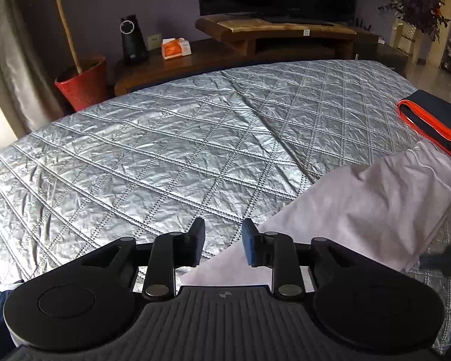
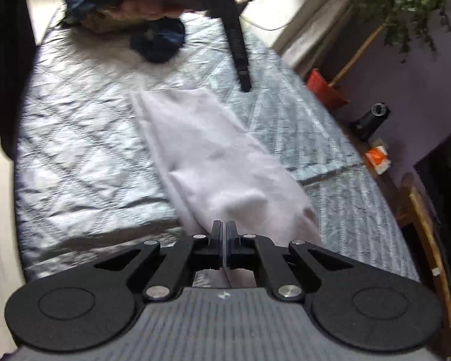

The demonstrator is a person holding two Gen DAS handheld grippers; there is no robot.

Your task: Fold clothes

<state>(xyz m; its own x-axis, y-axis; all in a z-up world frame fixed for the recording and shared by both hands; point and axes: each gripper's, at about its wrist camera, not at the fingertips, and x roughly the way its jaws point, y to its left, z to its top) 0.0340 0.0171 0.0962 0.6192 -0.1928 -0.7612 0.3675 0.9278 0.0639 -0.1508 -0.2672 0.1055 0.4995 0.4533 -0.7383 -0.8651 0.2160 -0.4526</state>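
While right gripper (image 2: 224, 228) pinches the pale garment's (image 2: 213, 150) near end, its long axis runs away toward left gripper (image 1: 222, 240), part-open over the far corner, holding nothing.

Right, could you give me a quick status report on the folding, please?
Left claw open over white garment's corner. Right claw shut on garment's other end. Folded orange-and-navy garment lies clear at quilt edge; nothing in the way.

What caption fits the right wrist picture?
Shut tongs pinch the near end of a pale cloth lying on a silver quilt.
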